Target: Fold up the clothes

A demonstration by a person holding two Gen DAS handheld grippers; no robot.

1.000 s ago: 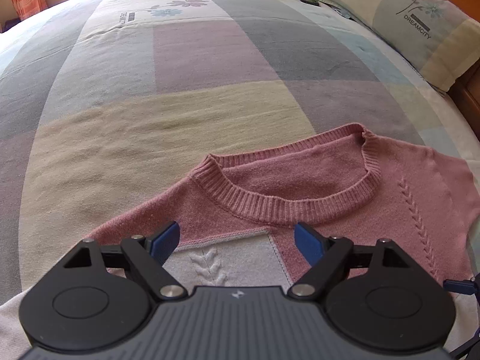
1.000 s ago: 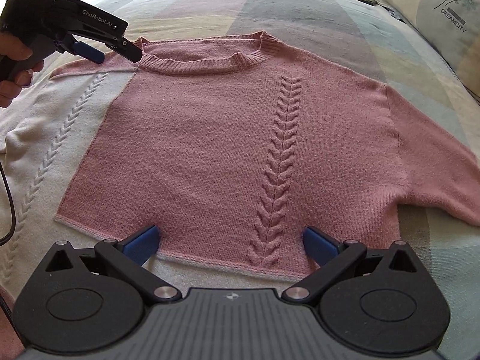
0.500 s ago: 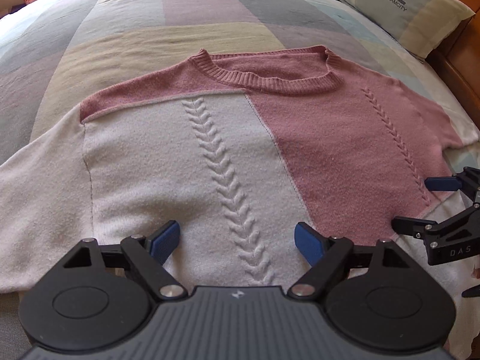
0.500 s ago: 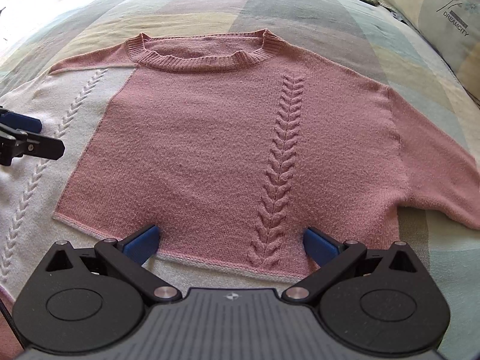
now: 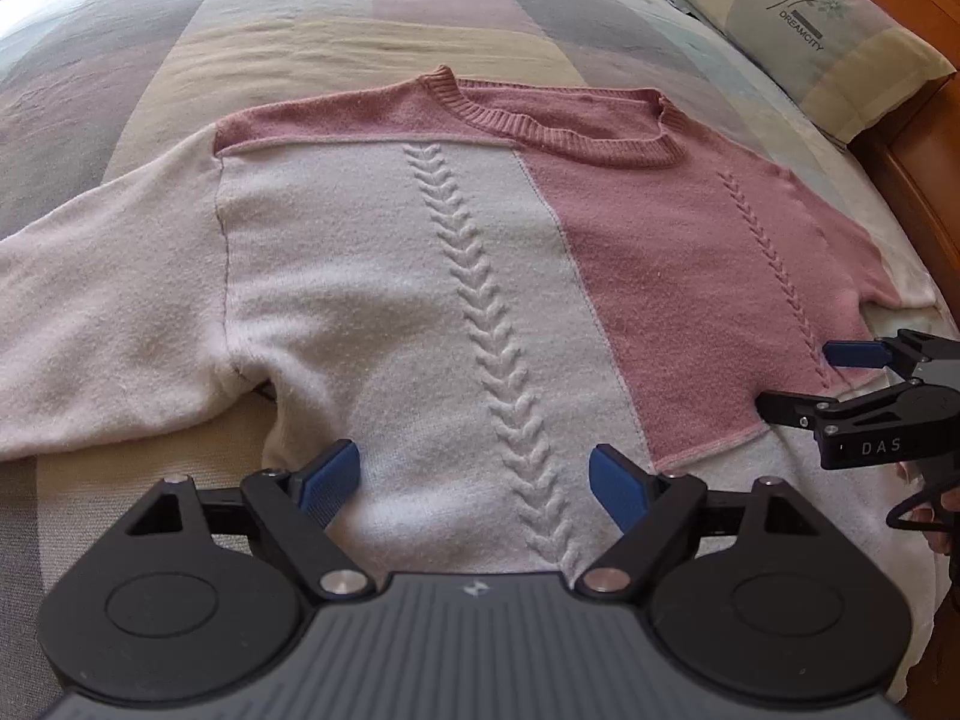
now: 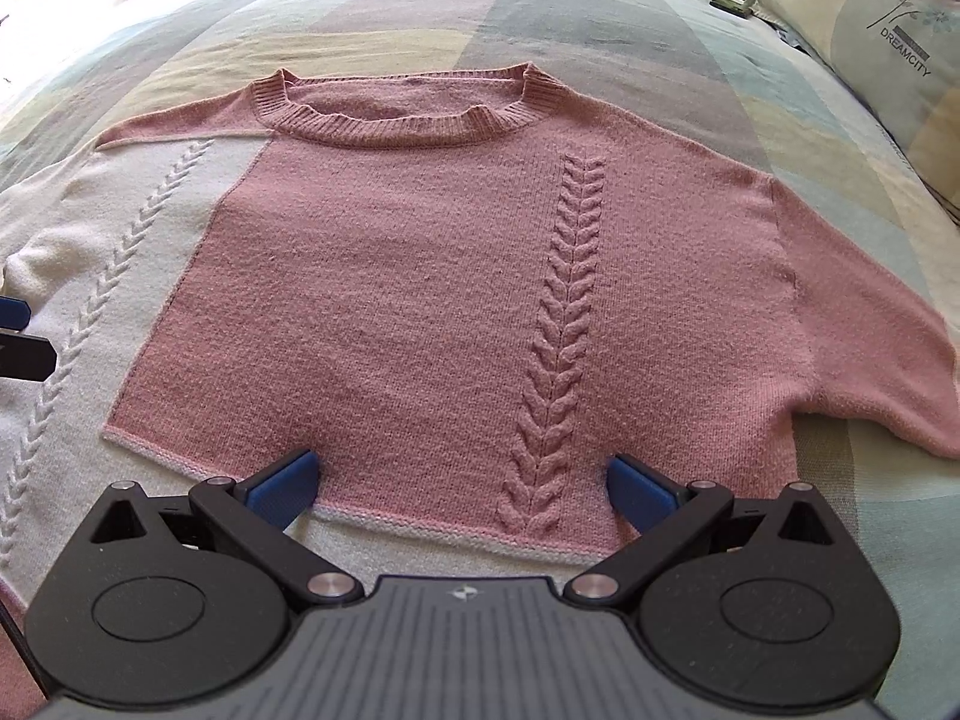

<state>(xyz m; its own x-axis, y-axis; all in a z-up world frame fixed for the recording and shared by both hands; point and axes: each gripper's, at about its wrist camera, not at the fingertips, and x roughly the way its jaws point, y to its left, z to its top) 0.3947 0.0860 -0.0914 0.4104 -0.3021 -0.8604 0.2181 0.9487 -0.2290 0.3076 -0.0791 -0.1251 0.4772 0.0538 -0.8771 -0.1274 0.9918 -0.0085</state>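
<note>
Pink-and-cream knit sweater point(image 6: 384, 300) lies flat, front up, on the patchwork bedspread point(image 5: 300, 30), collar at the far side, hem nearest, pillow point(image 5: 810, 30) off to the far right. Left gripper point(image 5: 474, 480) hovers wide open over the cream half near the hem, and right gripper point(image 6: 462, 480) hovers wide open over the pink half's hem, neither holding anything. Looks soft, light, floppy and stretchy, so I'd pinch the hem corners or shoulder seams, not mid-panel, or it'll sag and bunch.

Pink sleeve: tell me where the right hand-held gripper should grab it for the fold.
Probably at the cuff end of the pink sleeve, coming in from the outer right side. It lies flat and spread away from the sweater body, so the right hand-held gripper, now open, can pinch that free edge.
</note>
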